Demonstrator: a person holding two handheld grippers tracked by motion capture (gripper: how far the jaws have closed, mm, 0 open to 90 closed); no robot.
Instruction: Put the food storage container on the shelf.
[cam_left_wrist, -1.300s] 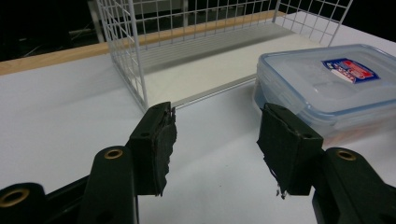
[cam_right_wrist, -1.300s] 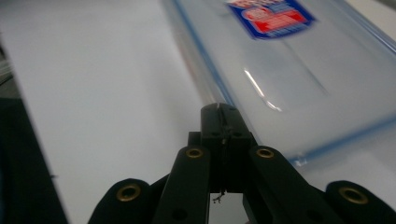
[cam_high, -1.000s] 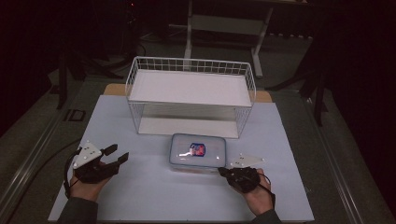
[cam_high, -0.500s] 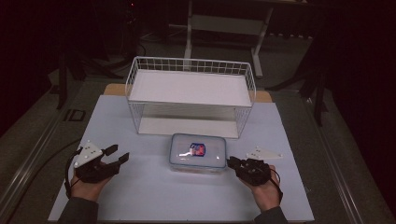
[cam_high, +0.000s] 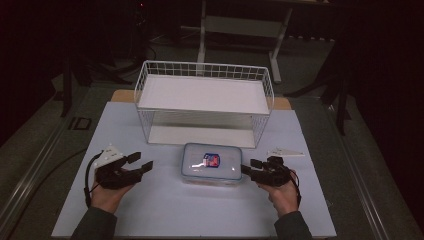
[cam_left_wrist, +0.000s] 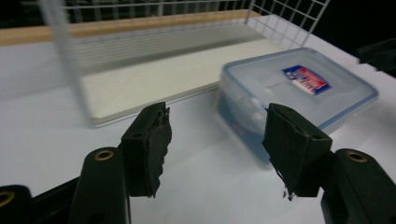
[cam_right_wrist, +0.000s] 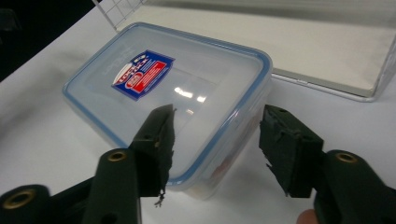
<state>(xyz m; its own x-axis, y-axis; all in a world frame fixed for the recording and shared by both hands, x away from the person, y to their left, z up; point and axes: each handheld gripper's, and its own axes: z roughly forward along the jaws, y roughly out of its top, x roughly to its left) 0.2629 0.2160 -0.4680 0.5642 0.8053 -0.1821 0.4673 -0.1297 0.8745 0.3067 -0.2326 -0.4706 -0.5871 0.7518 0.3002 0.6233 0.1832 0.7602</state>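
Note:
A clear plastic container (cam_high: 212, 162) with a blue-rimmed lid and a red and blue label lies flat on the white table, just in front of the wire rack. My left gripper (cam_high: 141, 161) is open to the left of it, a short gap away, with nothing between its jaws. In the left gripper view the container (cam_left_wrist: 299, 88) lies ahead to the right of my open gripper (cam_left_wrist: 215, 140). My right gripper (cam_high: 251, 166) is open at the container's right end. In the right gripper view my open gripper (cam_right_wrist: 217, 140) stands at the near corner of the container (cam_right_wrist: 168, 88).
A white wire rack (cam_high: 205, 95) with an upper shelf and a lower white board stands behind the container, with its lower board (cam_left_wrist: 154, 70) close ahead of the left gripper. The white table sheet (cam_high: 200, 210) ends near the person's forearms. Dark floor and furniture legs surround the table.
My right gripper has turned and moved up toward the container's right end. My left gripper has edged slightly right toward the container. The container has not moved.

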